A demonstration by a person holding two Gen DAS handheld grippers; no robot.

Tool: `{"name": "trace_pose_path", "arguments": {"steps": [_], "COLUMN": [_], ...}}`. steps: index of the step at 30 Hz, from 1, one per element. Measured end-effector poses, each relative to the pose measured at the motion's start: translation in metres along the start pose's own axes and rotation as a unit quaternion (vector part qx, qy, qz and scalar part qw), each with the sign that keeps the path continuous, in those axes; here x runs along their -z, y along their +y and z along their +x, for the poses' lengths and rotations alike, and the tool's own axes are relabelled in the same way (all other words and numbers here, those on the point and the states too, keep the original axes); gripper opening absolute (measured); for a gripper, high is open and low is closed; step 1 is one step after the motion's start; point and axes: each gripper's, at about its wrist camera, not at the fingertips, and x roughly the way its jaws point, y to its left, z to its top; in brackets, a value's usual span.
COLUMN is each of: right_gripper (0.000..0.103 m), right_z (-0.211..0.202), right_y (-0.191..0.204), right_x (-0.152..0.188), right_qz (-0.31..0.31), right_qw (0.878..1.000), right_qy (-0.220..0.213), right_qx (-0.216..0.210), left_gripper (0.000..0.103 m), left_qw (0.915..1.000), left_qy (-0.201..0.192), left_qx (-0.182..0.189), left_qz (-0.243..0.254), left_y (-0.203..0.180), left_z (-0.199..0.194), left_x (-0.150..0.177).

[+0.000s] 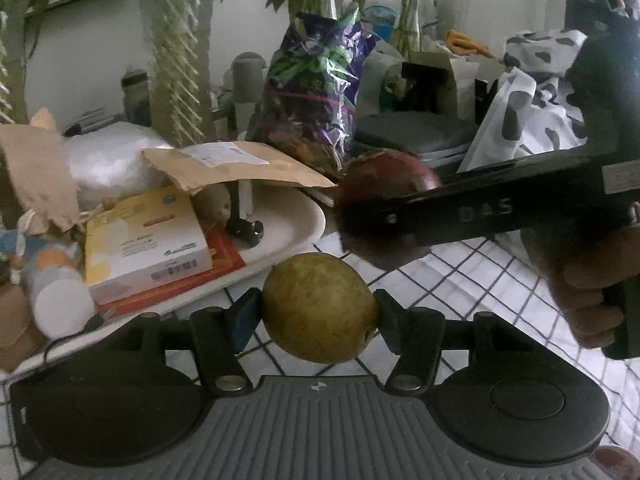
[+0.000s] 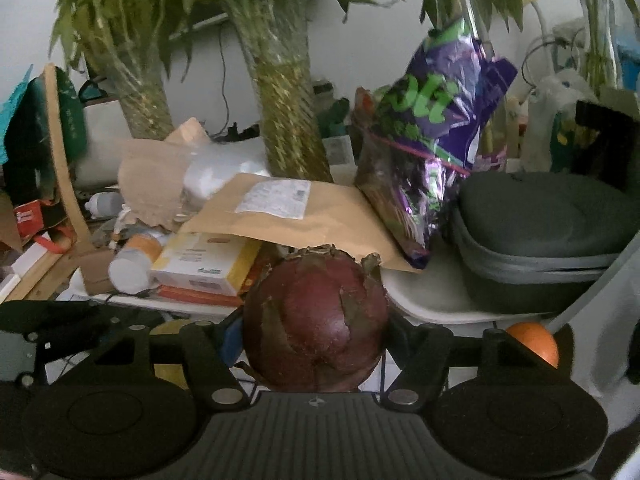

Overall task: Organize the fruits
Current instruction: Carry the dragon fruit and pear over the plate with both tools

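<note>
A yellow-green round fruit point(image 1: 320, 308) sits between the pads of my left gripper point(image 1: 318, 310), which is shut on it and holds it above the tiled top. A dark red dragon fruit point(image 2: 316, 320) with dry scales fills the jaws of my right gripper point(image 2: 316, 336), which is shut on it. In the left wrist view the dragon fruit point(image 1: 376, 188) also shows to the upper right, partly behind the right gripper's black finger point(image 1: 480, 208), with a person's hand point(image 1: 588, 292) on the handle. An orange point(image 2: 534, 342) peeks out low on the right.
A white tray point(image 1: 296, 220) at the left holds boxes, a bottle and a small fruit under a brown envelope point(image 1: 236, 164). Behind stand a purple bag point(image 2: 436, 152), a grey case point(image 2: 540, 232) and tall plants. White tiles with dark lines point(image 1: 460, 280) cover the table.
</note>
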Motion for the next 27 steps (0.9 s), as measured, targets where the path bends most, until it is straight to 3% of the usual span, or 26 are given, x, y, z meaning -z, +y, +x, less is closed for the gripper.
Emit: {"name": "trace_pose_path", "arguments": {"steps": [15, 27], "right_gripper": [0.07, 0.071], "right_z": [-0.087, -0.147], "right_y": [0.021, 0.035], "right_x": [0.028, 0.056], "right_qz": [-0.03, -0.035], "right_qw": [1.0, 0.999], "right_qy": [-0.006, -0.017], "right_qx": [0.002, 0.004], "left_gripper": [0.058, 0.058], "left_qw": [0.9999, 0.9977], "left_qy": [-0.004, 0.056], "left_qx": [0.015, 0.035], "left_qz": [-0.004, 0.014], "left_y": [-0.029, -0.064], "left_z": [-0.073, -0.101], "left_x": [0.014, 0.049]}}
